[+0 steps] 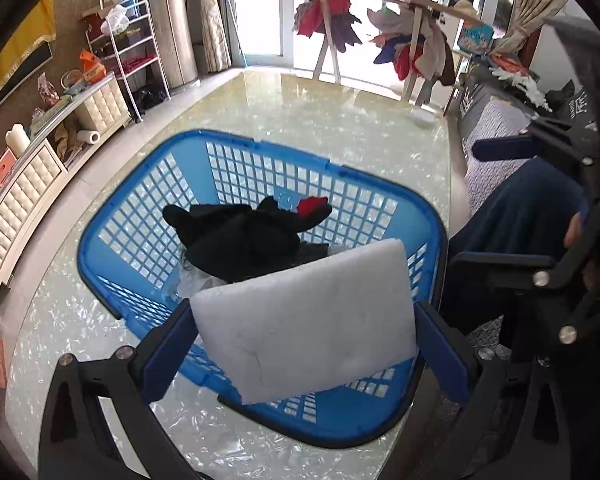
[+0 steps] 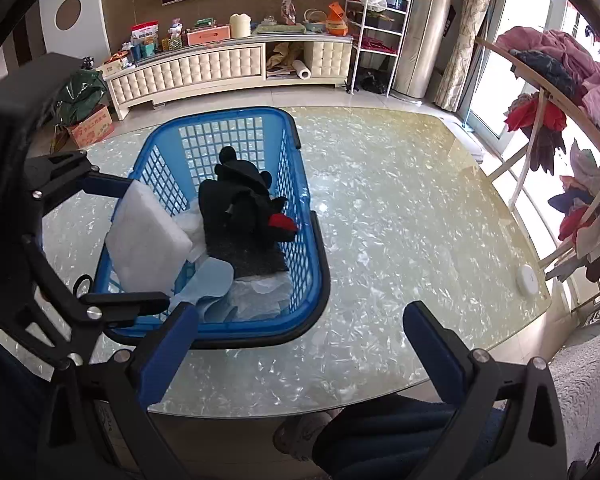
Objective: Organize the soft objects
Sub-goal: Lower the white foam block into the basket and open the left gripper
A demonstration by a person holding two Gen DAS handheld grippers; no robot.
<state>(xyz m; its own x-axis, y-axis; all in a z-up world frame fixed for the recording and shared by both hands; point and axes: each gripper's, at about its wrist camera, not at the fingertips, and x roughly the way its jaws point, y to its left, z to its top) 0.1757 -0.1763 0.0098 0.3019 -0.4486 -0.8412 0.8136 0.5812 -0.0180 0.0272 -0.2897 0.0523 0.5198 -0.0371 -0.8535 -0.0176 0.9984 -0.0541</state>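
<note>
White foam pad: a thick, soft rectangular slab (image 1: 304, 320) with rounded corners and a faintly scuffed matte face is seen propped at a tilt on the near rim of the basket, its upper end leaning inward over the contents; in the right wrist view it (image 2: 146, 240) stands against the basket's left wall.
Blue laundry basket: a rigid plastic basket (image 1: 108, 216) with lattice walls, a smooth rolled rim and dark handle grips is placed on the table; it is also seen from the right side (image 2: 300, 184).
Black plush toy: a fuzzy black soft toy (image 1: 240, 236) with round ears and a red patch is laid in the middle of the basket, on top of a dark knitted-looking cloth (image 2: 260, 260).
Clear wrapping: crumpled translucent plastic (image 2: 260, 292) is seen on the basket floor under and beside the toy.
Left tool: the left tool (image 1: 304, 344) is held steeply downward over the near end of the basket; its blue-padded fingers (image 1: 168, 352) are spread fully wide, one on each side of the foam pad, and whether the pads touch the foam cannot be told.
Right tool: the right tool (image 2: 300, 352) is angled down over the bare table just beside the basket, its jaws wide apart with nothing between them.
Table: a glossy, pale top (image 2: 400, 208) with a shell-flake pattern and rounded edges is shown.
Small white disc: a flat round object (image 2: 528, 280) is set near the table's far edge, well apart from the basket.
</note>
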